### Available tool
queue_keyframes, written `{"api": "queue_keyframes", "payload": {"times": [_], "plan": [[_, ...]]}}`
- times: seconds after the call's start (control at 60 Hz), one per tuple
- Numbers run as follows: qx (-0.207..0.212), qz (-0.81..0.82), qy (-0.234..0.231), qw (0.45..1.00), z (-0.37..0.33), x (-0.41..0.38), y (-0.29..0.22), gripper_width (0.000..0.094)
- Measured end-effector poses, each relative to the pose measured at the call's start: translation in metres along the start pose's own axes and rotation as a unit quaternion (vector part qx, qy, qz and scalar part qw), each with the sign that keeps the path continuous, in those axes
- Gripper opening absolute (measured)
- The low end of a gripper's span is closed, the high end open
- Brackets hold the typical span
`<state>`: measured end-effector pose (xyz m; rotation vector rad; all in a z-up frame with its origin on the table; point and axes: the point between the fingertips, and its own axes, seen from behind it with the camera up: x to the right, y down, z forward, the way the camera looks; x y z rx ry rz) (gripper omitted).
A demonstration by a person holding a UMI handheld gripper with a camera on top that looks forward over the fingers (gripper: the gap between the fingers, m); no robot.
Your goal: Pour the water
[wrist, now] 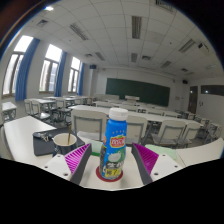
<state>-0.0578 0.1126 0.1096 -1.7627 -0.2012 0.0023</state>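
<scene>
A plastic bottle (pixel 117 145) with a white cap and a blue-and-green label stands upright on a red round coaster (pixel 110 175) on the white table (pixel 40 168). My gripper (pixel 114 162) is open around it. The bottle stands between the fingers, with a gap at each side between it and the magenta pads (pixel 79 155). A small pale cup (pixel 64 140) stands on the table to the left, beyond the left finger.
A black flat object (pixel 44 143) lies beside the cup at the left. Beyond the table are rows of classroom desks and chairs (pixel 160 122), a dark blackboard (pixel 138 90) on the far wall and windows (pixel 50 70) at the left.
</scene>
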Motion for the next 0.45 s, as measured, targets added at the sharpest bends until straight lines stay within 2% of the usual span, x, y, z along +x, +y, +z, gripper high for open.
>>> {"api": "queue_keyframes", "payload": {"times": [0.133, 0.217, 0.35, 0.45], "plan": [[0.019, 0.015, -0.01, 1.0, -0.061, -0.011, 0.004, 0.0852], [0.036, 0.04, -0.036, 0.998, -0.093, -0.03, 0.009, 0.085], [0.032, 0.081, -0.076, 0.993, -0.12, -0.053, 0.03, 0.0853], [0.047, 0.101, -0.081, 0.991, -0.126, -0.057, 0.037, 0.0857]]}}
